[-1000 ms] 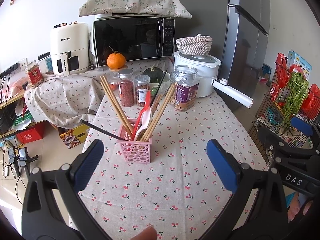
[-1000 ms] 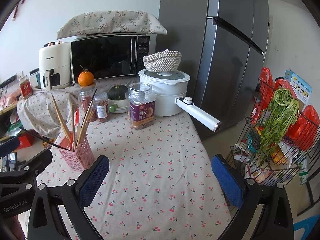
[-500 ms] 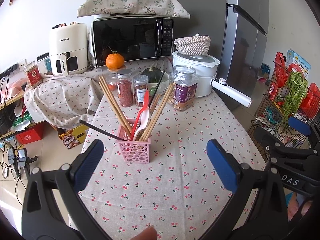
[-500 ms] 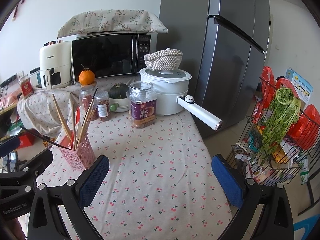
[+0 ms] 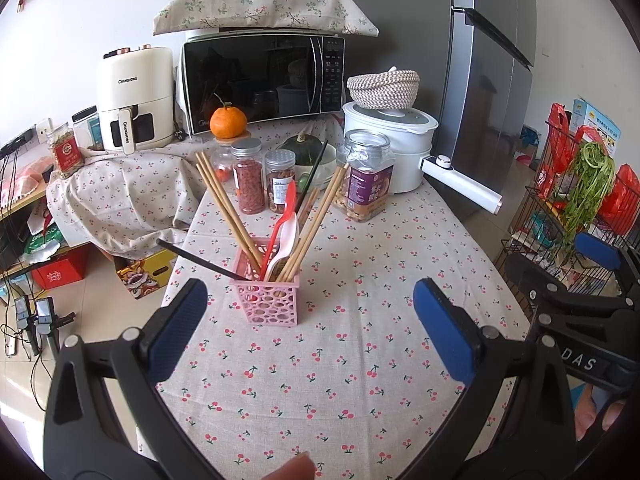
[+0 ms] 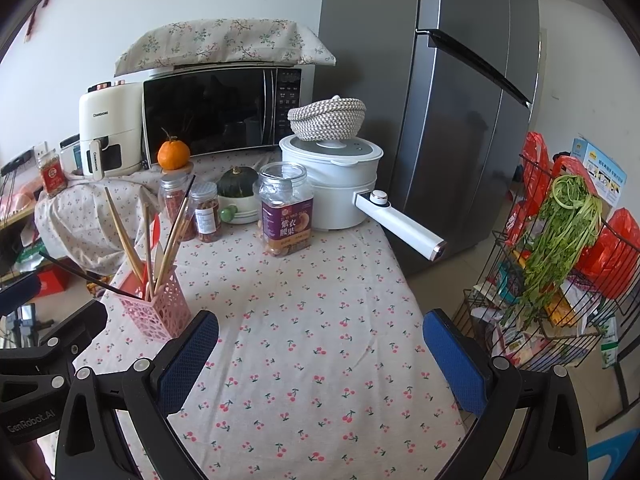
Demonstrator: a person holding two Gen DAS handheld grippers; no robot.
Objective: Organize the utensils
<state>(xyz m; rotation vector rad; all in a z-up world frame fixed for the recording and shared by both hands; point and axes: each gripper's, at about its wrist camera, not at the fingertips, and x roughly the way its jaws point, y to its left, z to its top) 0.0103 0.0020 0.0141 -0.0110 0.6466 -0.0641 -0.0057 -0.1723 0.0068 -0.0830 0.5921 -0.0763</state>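
A pink perforated holder (image 5: 267, 300) (image 6: 155, 307) stands on the cherry-print tablecloth (image 5: 320, 360). Several wooden chopsticks (image 5: 224, 200), a red spoon (image 5: 280, 224), a white spoon (image 5: 286, 244) and black chopsticks (image 5: 192, 258) stick out of it. My left gripper (image 5: 310, 320) is open, a little in front of the holder, with nothing between its blue pads. My right gripper (image 6: 320, 348) is open too, over bare cloth to the right of the holder. The right gripper's body (image 5: 580, 300) shows at the right edge of the left wrist view.
Behind the holder stand spice jars (image 5: 250, 176), a nut jar (image 5: 366, 176), a green squash (image 5: 304, 148), a white cooker with a long handle (image 5: 460, 184) and a microwave (image 5: 260, 80). A fridge (image 6: 440, 100) and a wire rack with greens (image 6: 560, 240) are at the right.
Both views have shifted only slightly; the holder looks a bit closer to the left gripper. Both grippers stay open and hold nothing.
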